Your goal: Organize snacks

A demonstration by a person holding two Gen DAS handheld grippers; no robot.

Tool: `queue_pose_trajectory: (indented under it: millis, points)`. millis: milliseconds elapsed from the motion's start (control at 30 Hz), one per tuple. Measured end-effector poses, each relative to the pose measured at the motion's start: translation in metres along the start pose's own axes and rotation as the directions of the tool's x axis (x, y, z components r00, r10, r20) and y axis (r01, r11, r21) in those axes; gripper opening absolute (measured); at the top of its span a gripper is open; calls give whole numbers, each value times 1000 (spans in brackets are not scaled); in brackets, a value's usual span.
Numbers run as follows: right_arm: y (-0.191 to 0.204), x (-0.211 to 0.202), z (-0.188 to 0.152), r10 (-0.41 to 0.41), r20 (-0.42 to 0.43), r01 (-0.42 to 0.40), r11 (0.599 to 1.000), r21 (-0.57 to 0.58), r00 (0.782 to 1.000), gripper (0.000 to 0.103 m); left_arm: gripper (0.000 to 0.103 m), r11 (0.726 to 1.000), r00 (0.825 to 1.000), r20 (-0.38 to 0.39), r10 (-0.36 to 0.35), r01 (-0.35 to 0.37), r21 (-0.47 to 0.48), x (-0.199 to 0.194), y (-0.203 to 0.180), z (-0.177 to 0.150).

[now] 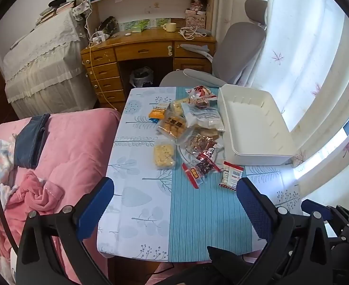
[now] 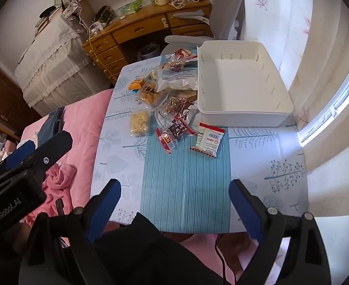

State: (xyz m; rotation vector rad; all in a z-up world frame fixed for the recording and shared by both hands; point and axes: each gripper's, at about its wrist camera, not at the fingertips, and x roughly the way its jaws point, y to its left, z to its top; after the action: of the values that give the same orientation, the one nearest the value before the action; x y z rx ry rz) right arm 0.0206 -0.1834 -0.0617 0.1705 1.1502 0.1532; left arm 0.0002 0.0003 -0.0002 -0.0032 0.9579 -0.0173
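A heap of snack packets [image 1: 188,128] lies on the small table [image 1: 145,213], also in the right wrist view [image 2: 172,99]. Nearest the front lie a red stick packet [image 1: 193,175], a dark red packet [image 1: 206,166] and a white-and-red packet [image 1: 231,175]. A white bin [image 1: 257,128] stands empty at the far right, also in the right wrist view [image 2: 241,83]. My left gripper [image 1: 174,197] is open and empty over the table's front edge. My right gripper [image 2: 174,194] is open and empty, beside it to the right.
A pink-covered bed [image 1: 62,156] adjoins the table's left side. A grey office chair [image 1: 229,57] and a wooden desk [image 1: 145,47] stand behind the table. Curtains [image 1: 317,71] hang on the right. The left gripper's body [image 2: 29,163] shows in the right wrist view.
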Motion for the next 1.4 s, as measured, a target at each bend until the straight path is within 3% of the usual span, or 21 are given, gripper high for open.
queue_pose_trajectory:
  millis: [433, 533, 967, 1400]
  points:
    - [0, 7, 6, -11, -12, 11, 1000, 8, 1000, 93, 102, 1000, 1000, -8, -13, 13, 8, 13, -23, 5]
    - [0, 6, 6, -13, -15, 13, 1000, 10, 1000, 93, 102, 999, 999, -2, -37, 37, 0, 12, -6, 7]
    - [3, 8, 8, -17, -20, 17, 1000, -1, 1000, 93, 102, 998, 998, 13, -69, 69, -15, 9, -5, 10]
    - [-7, 8, 10, 24, -32, -25, 999, -32, 999, 93, 102, 997, 999, -7, -48, 47, -58, 8, -14, 6]
